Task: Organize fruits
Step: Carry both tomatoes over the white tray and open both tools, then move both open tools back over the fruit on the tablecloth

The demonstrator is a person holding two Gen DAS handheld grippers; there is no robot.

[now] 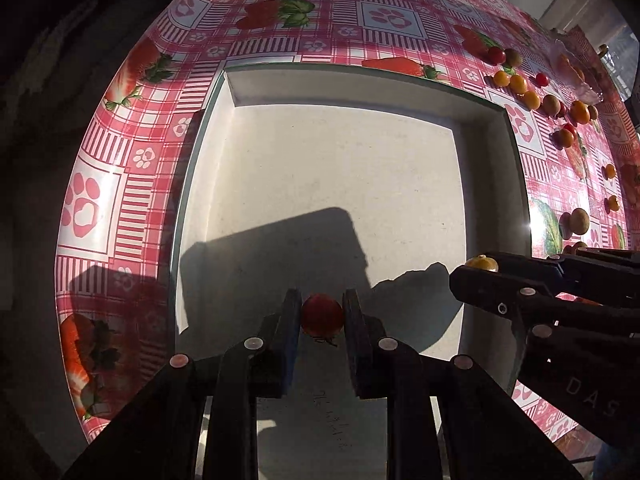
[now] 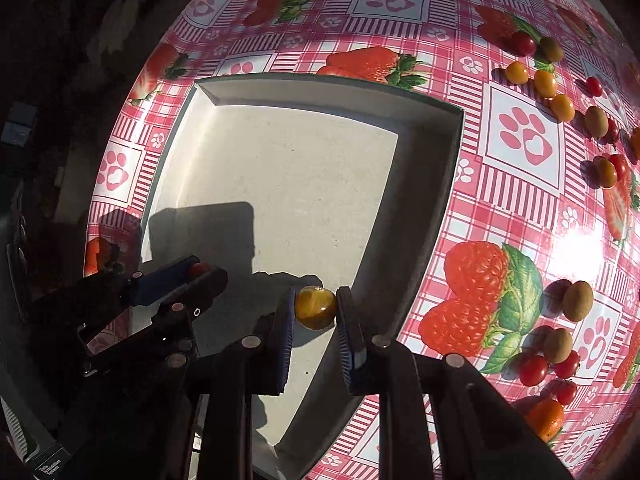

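Left claw (image 1: 322, 312) pinches a small red tomato (image 1: 322, 315) between its two pads, held over the near part of a shallow white tray (image 1: 340, 84). Right claw (image 2: 316, 306) grips a yellow tomato (image 2: 315, 307) the same way, over the near right part of that tray, just beside its right wall. Both claws cast dark shadows on the tray floor. To the right of the tray, on the desk's pink strawberry-print cloth (image 2: 520, 136), lie scattered red and yellow tomatoes (image 2: 556, 94), brownish-green kiwi-like fruits (image 2: 578, 300) and one orange fruit (image 2: 546, 418) nearest.
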